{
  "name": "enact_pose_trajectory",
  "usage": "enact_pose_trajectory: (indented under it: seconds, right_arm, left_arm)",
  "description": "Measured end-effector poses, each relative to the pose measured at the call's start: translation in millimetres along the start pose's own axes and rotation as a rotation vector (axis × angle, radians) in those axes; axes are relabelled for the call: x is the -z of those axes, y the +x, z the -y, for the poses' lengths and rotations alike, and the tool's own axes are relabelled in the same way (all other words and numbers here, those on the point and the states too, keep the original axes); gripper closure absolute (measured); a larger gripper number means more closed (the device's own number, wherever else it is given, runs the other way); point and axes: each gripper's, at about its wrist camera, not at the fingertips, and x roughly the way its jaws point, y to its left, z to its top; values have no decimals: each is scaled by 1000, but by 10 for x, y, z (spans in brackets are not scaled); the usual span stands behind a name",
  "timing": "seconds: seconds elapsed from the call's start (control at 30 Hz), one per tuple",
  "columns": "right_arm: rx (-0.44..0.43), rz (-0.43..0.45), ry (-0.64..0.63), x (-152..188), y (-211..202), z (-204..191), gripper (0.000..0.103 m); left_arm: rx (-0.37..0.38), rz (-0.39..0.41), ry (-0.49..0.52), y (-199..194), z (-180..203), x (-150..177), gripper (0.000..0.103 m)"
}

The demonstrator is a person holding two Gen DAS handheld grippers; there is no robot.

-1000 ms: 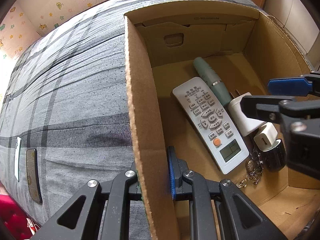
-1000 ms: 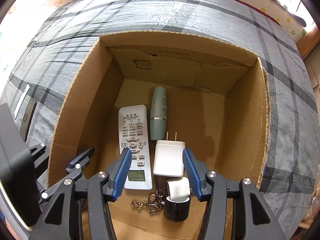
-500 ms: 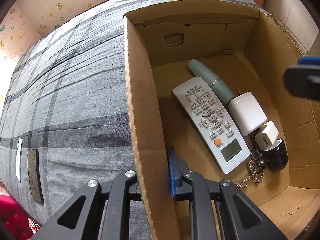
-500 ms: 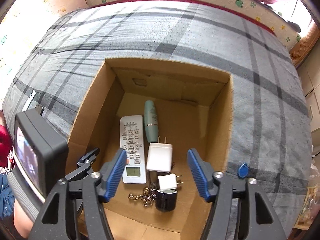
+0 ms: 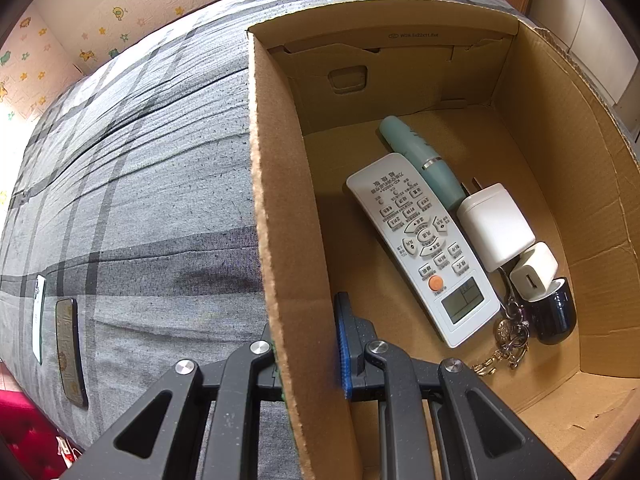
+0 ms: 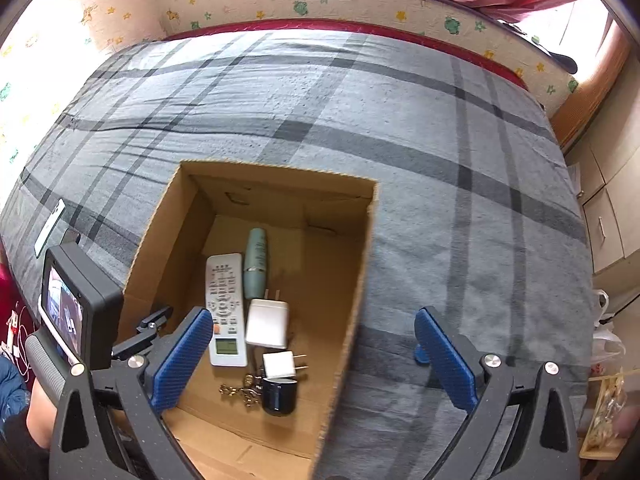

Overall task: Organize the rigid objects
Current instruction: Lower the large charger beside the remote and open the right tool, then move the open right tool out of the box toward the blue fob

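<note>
An open cardboard box (image 5: 280,200) stands on a grey plaid bed. On its floor lie a white remote (image 5: 420,244), a teal tube (image 5: 420,164), a large white charger (image 5: 496,224), a small white charger (image 5: 534,272), a black jar (image 5: 554,316) and a keychain (image 5: 508,336). My left gripper (image 5: 306,344) is shut on the box's left wall. My right gripper (image 6: 312,320) hangs high above the box (image 6: 280,168); its jaws are opening wide and hold nothing. The large white charger (image 6: 267,323) rests below beside the remote (image 6: 225,304).
Two phones (image 5: 70,352) lie flat on the bed cover left of the box. A small blue tag (image 6: 420,354) sits on the cover right of the box, half hidden by my right finger. Cabinets and plastic bags stand past the bed's right edge.
My right gripper let go of the large white charger, rose out of the box and spread its jaws wide. It has left the left wrist view. My left gripper kept still.
</note>
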Motion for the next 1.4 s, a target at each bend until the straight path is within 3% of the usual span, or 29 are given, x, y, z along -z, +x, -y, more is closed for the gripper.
enact_pose_trajectory:
  seconds: [0.57,0.9,1.4]
  right_arm:
    - [72,-11,111,173,-53,881,0]
    - [87,-68,175,383,347,1228,0]
    - [74,-174,224,640,1107,1424,0]
  left_arm:
    - [-8,-1,5,-5,12,-22,86]
    - [-15,1,13,-2,33,-18,86]
    - [-15,9,16,-10,66,10,86]
